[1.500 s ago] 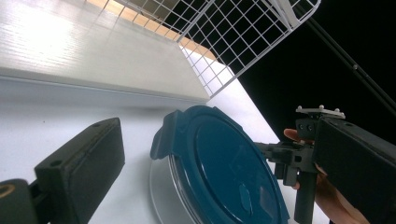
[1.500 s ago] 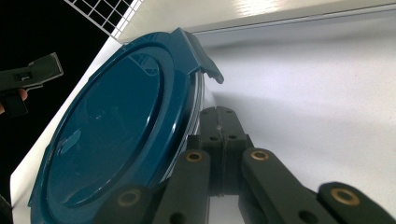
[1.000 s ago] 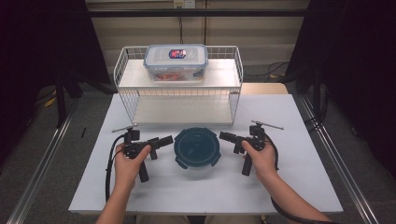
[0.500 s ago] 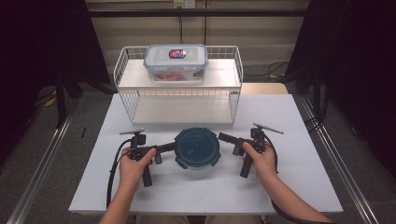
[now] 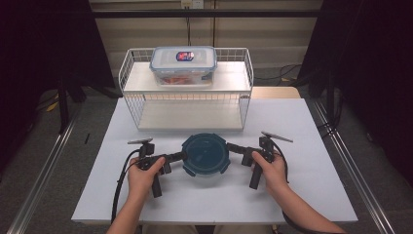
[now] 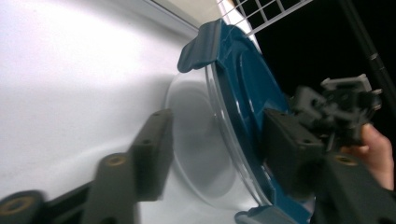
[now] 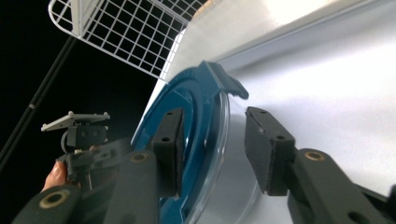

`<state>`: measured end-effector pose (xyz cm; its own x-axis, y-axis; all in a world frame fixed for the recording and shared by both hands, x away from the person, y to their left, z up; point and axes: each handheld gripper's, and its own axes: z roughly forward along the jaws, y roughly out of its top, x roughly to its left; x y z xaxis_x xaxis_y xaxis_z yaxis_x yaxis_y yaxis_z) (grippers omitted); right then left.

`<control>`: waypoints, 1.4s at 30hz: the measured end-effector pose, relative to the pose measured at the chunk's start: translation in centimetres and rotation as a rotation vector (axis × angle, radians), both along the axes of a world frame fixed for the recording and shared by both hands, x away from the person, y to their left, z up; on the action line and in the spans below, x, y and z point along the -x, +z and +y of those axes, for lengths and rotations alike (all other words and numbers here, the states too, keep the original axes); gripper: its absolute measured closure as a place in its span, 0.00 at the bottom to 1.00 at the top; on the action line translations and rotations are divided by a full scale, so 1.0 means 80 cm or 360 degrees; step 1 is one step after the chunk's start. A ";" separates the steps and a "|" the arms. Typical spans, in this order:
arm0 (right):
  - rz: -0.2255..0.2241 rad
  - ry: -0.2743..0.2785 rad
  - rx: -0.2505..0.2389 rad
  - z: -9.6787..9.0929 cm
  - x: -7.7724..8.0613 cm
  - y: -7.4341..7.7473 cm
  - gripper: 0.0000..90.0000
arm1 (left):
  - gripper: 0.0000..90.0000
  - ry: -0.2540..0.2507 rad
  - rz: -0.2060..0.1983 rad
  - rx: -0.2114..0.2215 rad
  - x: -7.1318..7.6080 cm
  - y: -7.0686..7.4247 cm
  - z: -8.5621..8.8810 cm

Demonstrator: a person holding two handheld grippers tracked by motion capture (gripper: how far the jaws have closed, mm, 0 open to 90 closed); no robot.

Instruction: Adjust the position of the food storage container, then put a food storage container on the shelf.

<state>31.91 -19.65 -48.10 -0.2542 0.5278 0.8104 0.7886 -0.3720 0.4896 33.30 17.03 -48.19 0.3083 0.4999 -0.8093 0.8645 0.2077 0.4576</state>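
a round container (image 5: 204, 155) with a dark blue lid sits on the white table (image 5: 302, 126), at 6 o'clock from the wire rack (image 5: 187, 105). the left gripper (image 5: 176, 157) meets it at 9 o'clock, the right gripper (image 5: 233, 147) at 3 o'clock. both have just been closing, each straddling the rim, one jaw over the lid and one beside the clear wall, pads not yet pressing. a rectangular box (image 5: 183, 65) rests on the rack's top shelf at 12 o'clock.

We looked down on a white table (image 5: 311, 146) lit brightly from above, with grey floor (image 5: 63, 146) either side. Black curtains (image 5: 375, 58) closed in both flanks, a beige wall (image 5: 272, 34) stood behind, and metal rails (image 5: 348, 161) ran alongside.
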 end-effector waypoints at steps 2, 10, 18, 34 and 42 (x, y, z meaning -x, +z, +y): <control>0.0008 -0.0002 0.0003 0.001 0.000 -0.002 0.68 | 0.58 -0.0009 0.0004 0.0012 0.000 0.002 0.000; 0.0046 0.0003 -0.0032 0.004 0.003 -0.005 0.74 | 0.65 -0.0023 0.0035 0.0067 0.002 0.000 -0.002; 0.0078 0.0007 -0.0089 0.004 0.004 -0.007 0.79 | 0.68 -0.0027 0.0086 0.0093 0.002 0.001 -0.001; 0.0155 -0.0095 -0.0236 0.003 0.008 -0.013 0.82 | 0.75 0.0051 0.0143 0.0089 0.007 0.008 -0.002; 0.0171 -0.0172 -0.0264 0.007 0.013 -0.013 0.83 | 0.79 0.0116 0.0177 0.0136 0.012 0.006 -0.001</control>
<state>30.89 -19.12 -49.16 -0.1111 0.4043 0.9078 0.7843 -0.5254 0.3300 32.33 16.94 -47.71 0.1796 0.4455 -0.8771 0.8902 0.3058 0.3376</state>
